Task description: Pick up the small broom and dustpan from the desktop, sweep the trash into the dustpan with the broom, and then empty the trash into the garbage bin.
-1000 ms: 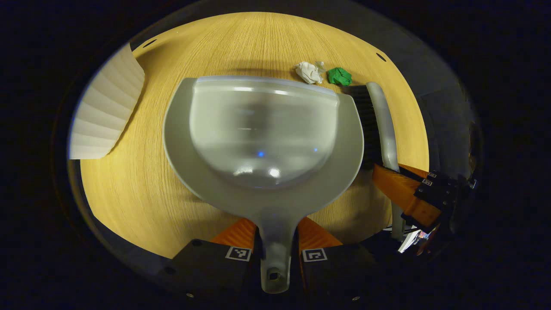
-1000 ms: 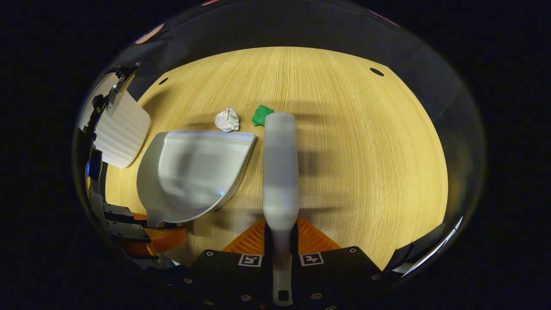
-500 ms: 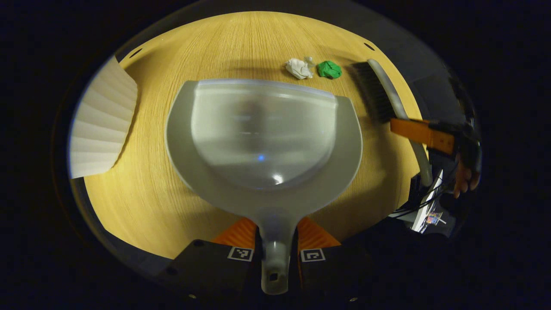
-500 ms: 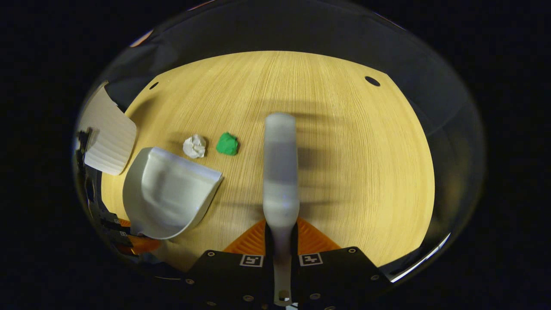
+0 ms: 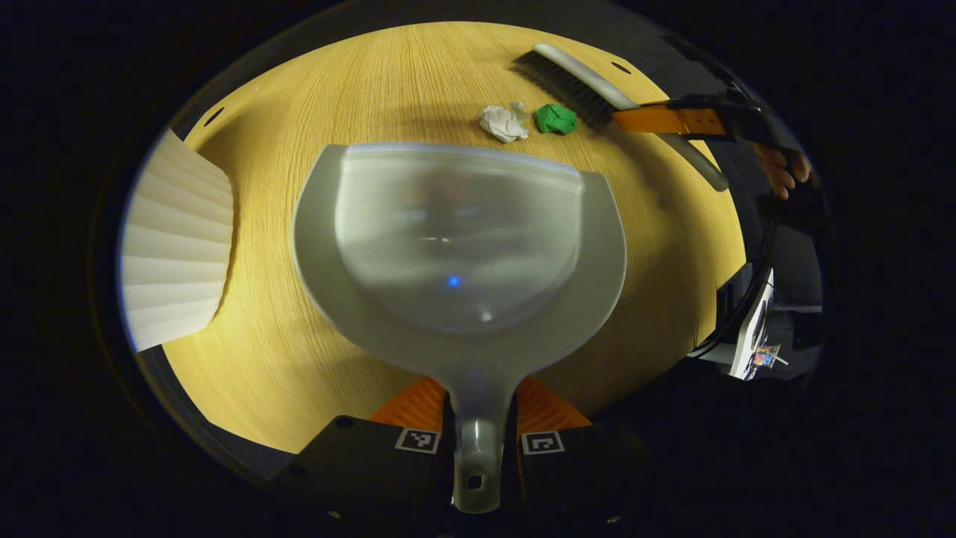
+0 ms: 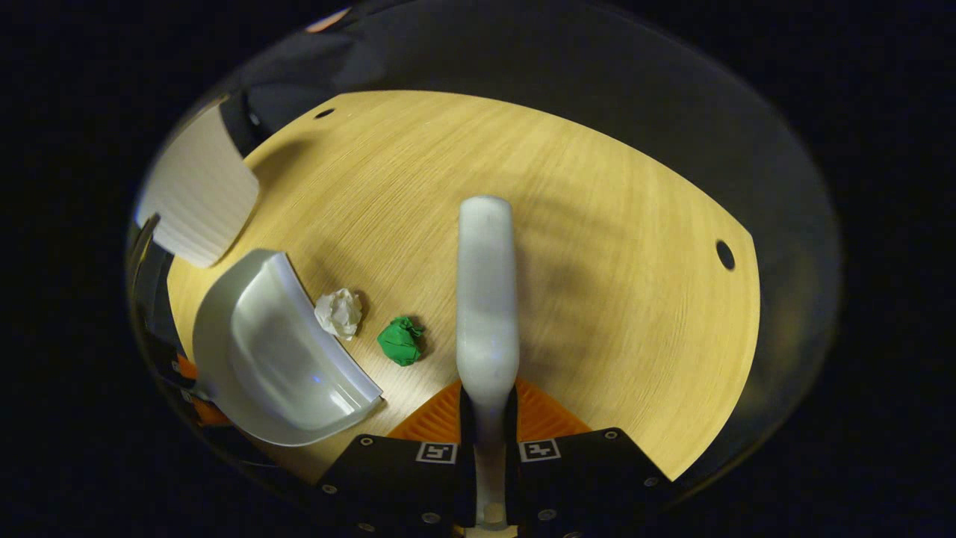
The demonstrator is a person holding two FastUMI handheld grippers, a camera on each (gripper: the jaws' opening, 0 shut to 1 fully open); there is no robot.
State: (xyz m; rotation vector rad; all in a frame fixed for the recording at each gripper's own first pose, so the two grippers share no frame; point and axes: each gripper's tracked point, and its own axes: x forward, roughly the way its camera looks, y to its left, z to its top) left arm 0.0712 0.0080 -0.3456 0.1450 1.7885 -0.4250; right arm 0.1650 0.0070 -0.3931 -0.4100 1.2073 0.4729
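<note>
My left gripper (image 5: 479, 407) is shut on the handle of the grey dustpan (image 5: 459, 246), whose front lip lies toward a white paper ball (image 5: 503, 123) and a green paper ball (image 5: 556, 119). My right gripper (image 6: 489, 407) is shut on the grey broom (image 6: 487, 291). In the left gripper view the broom (image 5: 590, 86) sits beyond the green ball, bristles down next to it, held by the right gripper (image 5: 661, 119). In the right gripper view the white ball (image 6: 338, 312) lies at the dustpan (image 6: 280, 359) lip and the green ball (image 6: 400, 341) sits between dustpan and broom.
A white ribbed garbage bin (image 5: 175, 243) stands at the left of the wooden desktop (image 5: 418, 82); the right gripper view has the bin (image 6: 196, 190) at upper left. A hand (image 5: 780, 168) holds the right gripper. Cables and a device (image 5: 754, 329) lie off the desk's right edge.
The right gripper carried the broom away from the dustpan's side and round to beyond the green ball, turning its head toward the trash. The dustpan stayed almost still.
</note>
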